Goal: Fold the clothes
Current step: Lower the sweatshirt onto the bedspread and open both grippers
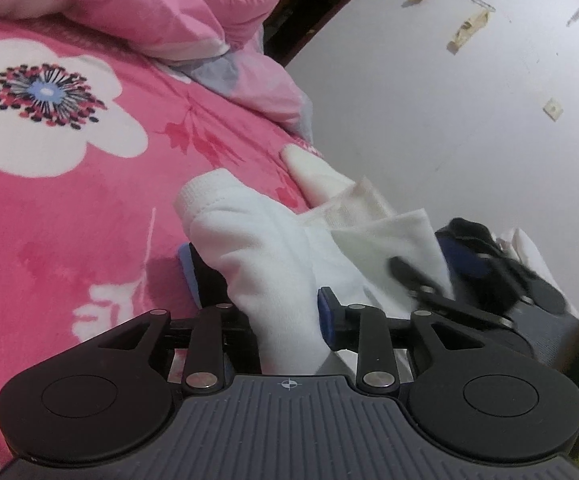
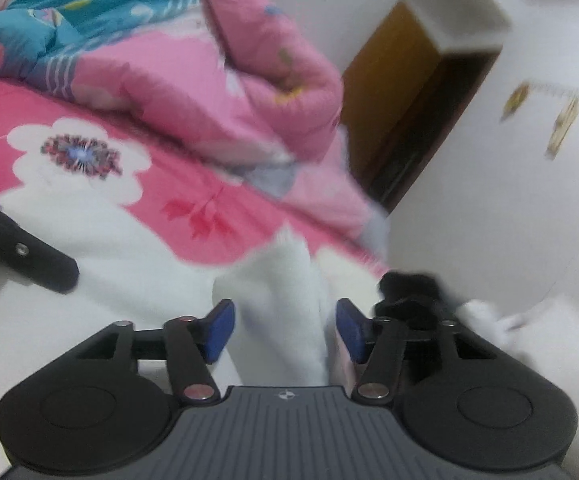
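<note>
A white garment point(image 1: 265, 248) lies bunched at the edge of a pink floral bed point(image 1: 69, 208). My left gripper point(image 1: 257, 292) is shut on a thick fold of it; the cloth fills the gap between the blue pads and rises above them. In the right wrist view, a peak of the same white garment point(image 2: 285, 304) stands between the fingers of my right gripper point(image 2: 285, 328). That gripper is open, with a small gap showing on each side of the cloth. The right gripper point(image 1: 477, 268) appears blurred at the right of the left wrist view. A left gripper finger point(image 2: 29, 260) shows at the far left.
A rumpled pink quilt point(image 1: 161, 4) and a blue one point(image 2: 69, 12) are heaped at the back of the bed. A white wall point(image 1: 469, 120) runs along the right side, with a dark wooden doorway point(image 2: 401, 120) beyond the quilt.
</note>
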The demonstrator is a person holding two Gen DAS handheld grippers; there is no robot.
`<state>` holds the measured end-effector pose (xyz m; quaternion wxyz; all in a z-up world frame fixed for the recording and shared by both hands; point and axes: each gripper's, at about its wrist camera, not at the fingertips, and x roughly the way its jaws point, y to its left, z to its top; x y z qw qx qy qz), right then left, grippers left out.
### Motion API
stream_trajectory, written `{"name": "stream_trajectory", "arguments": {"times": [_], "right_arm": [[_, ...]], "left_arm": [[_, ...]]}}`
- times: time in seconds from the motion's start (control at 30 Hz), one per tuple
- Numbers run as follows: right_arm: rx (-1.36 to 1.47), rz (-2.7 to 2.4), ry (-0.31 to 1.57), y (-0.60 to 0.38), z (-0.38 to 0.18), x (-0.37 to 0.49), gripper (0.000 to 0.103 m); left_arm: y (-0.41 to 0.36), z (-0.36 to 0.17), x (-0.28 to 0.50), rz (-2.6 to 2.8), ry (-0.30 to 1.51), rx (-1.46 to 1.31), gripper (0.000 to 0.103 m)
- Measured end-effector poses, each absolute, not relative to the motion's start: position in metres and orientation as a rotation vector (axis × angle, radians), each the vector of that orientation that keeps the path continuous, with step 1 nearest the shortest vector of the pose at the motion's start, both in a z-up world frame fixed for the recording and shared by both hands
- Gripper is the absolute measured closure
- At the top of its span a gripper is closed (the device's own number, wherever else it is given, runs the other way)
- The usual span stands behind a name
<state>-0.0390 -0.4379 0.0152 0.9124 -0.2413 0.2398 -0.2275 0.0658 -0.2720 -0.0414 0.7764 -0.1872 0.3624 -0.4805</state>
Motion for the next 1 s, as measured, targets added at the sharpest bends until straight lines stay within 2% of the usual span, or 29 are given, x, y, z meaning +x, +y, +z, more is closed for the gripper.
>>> {"name": "stream_trajectory", "arguments": {"times": [0.17, 0.23, 0.3, 0.37, 0.4, 0.57, 0.7, 0.8, 1.0], "right_arm": [[-0.494, -0.536, 0.355, -0.418, 0.04, -0.072, 0.039], [-0.441, -0.532, 0.341, -0.419, 0.048, -0.08, 0.052], [-0.388, -0.518, 0.35, -0.422, 0.053, -0.084, 0.068], [-0.332, -0.492, 0.377, -0.43, 0.053, -0.081, 0.08], [-0.306, -0.482, 0.396, -0.435, 0.051, -0.075, 0.082], [-0.12, -0.467, 0.541, -0.469, 0.036, -0.035, 0.085], [0.041, -0.516, 0.675, -0.504, 0.013, -0.005, 0.084], [0.11, -0.471, 0.592, -0.503, 0.027, -0.029, 0.083], [0.027, -0.517, 0.325, -0.475, 0.069, -0.165, 0.083]], "left_arm": [[-0.259, -0.038, 0.069, -1.014, 0.784, -0.454, 0.072], [-0.254, -0.037, 0.07, -1.003, 0.784, -0.473, 0.069], [-0.244, -0.034, 0.071, -0.972, 0.752, -0.492, 0.062], [-0.233, -0.027, 0.069, -0.92, 0.675, -0.487, 0.059], [-0.228, -0.023, 0.069, -0.894, 0.637, -0.484, 0.059], [-0.258, -0.006, 0.062, -1.026, 0.584, -0.311, 0.058], [-0.295, -0.025, 0.065, -1.054, 0.671, -0.181, 0.05], [-0.301, -0.036, 0.068, -1.008, 0.701, -0.133, 0.05], [-0.284, -0.013, 0.067, -0.99, 0.615, -0.174, 0.044]]}}
